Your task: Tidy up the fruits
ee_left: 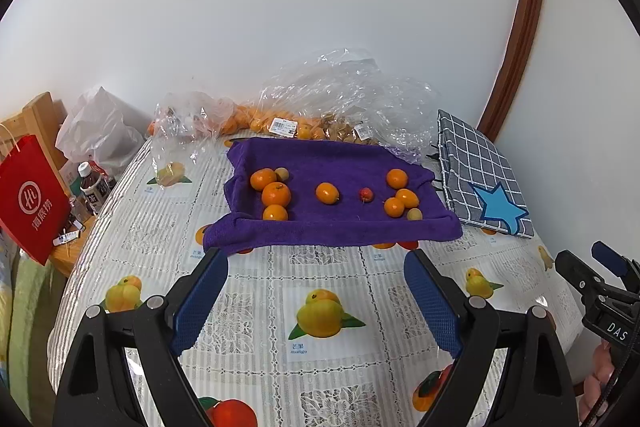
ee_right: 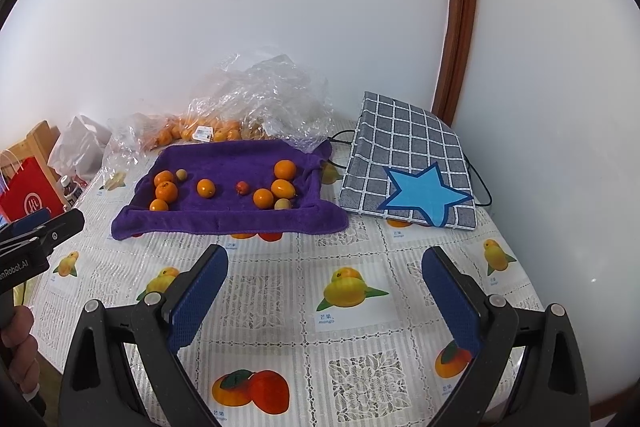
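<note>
Left wrist view: your left gripper (ee_left: pixel 316 291) tilts down over the counter (ee_left: pixel 256 267), jaws wide, empty. On the purple towel (ee_left: pixel 320 223) ahead: seven oranges (ee_left: pixel 276 194), two pale fruits (ee_left: pixel 281 173), one red fruit (ee_left: pixel 365 193).

Right wrist view: your right gripper (ee_right: pixel 324 291) tilts likewise, jaws wide, empty, short of the towel.

on the purple towel (ee_left: pixel 320 163): seven orange fruits (ee_left: pixel 276 194), two pale green ones (ee_left: pixel 281 173), one red (ee_left: pixel 365 193)

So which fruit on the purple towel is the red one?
The small red fruit near the middle of the purple towel. It is the only red one; the others are orange or pale yellow-green, and it is smaller than the oranges.
</note>
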`<state>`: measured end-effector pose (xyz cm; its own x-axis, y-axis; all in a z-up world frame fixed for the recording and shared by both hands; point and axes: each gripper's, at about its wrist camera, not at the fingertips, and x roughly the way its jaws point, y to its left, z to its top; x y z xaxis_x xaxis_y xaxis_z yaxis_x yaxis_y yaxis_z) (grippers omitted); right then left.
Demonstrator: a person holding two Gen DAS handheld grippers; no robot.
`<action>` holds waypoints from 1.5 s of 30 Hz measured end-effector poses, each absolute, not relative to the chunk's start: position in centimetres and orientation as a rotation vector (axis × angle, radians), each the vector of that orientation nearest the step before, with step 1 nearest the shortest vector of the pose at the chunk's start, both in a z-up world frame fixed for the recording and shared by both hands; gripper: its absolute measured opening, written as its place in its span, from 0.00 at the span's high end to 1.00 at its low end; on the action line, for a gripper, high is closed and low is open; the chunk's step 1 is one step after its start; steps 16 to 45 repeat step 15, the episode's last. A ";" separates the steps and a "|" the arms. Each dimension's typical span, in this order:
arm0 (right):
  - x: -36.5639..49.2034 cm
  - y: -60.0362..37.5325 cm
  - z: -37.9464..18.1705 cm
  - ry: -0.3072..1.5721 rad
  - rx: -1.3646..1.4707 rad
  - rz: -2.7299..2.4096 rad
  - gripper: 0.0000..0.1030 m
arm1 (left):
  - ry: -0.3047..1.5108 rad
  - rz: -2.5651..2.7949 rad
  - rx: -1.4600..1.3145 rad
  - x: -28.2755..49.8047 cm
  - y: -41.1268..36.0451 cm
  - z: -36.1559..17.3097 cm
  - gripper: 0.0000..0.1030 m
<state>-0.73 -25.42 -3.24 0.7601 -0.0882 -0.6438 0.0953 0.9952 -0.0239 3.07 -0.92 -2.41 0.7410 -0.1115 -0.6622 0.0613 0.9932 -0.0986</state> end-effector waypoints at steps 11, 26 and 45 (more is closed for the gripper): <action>-0.1 -25.1 -3.7 0.710 0.007 -0.101 0.06 | 0.730 -0.087 -0.078 3.1 -1.0 -2.7 0.13; 0.1 -24.7 -3.8 0.712 0.002 -0.100 0.06 | 0.736 -0.077 -0.077 3.7 -0.7 -3.1 0.13; 0.1 -24.7 -3.8 0.712 0.002 -0.100 0.06 | 0.736 -0.077 -0.077 3.7 -0.7 -3.1 0.13</action>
